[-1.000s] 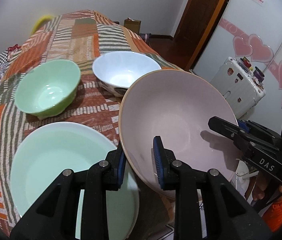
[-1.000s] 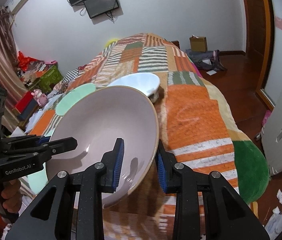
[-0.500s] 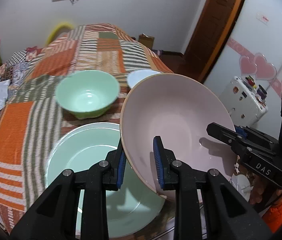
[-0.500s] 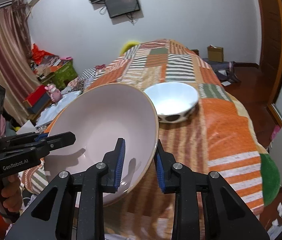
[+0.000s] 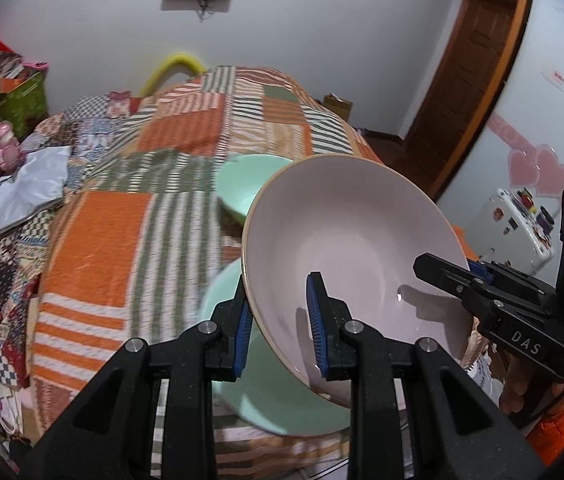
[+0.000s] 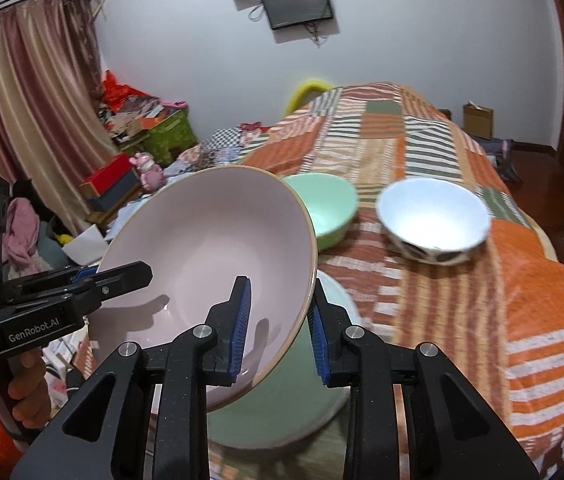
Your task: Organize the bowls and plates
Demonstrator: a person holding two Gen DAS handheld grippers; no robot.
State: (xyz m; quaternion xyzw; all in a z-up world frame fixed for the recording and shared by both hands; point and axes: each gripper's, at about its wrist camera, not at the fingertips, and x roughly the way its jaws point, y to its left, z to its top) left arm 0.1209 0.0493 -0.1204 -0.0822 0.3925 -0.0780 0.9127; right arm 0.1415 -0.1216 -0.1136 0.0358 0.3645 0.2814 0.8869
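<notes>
A large pink bowl (image 5: 354,240) (image 6: 209,240) hangs tilted in the air, held by its rim from two sides. My left gripper (image 5: 279,320) is shut on the near-left rim, one pad inside and one outside. My right gripper (image 6: 277,324) is shut on the opposite rim; it also shows at the right of the left wrist view (image 5: 462,280). Below the bowl lies a pale green plate (image 5: 282,400) (image 6: 290,392). Behind stand a green bowl (image 5: 245,184) (image 6: 326,204) and a white bowl (image 6: 434,216) with a dark-patterned outside, which the pink bowl hides in the left wrist view.
The dishes rest on a patchwork orange and striped cover (image 5: 121,240) (image 6: 482,300). A white suitcase (image 5: 522,224) and a wooden door (image 5: 462,100) are to the right. Boxes, toys and clothes (image 6: 141,140) pile up by the curtain on the left.
Both grippers have carried the pink bowl leftward and slightly up, from beside the green plate to over it. In the left wrist view the pink bowl now covers the white bowl.
</notes>
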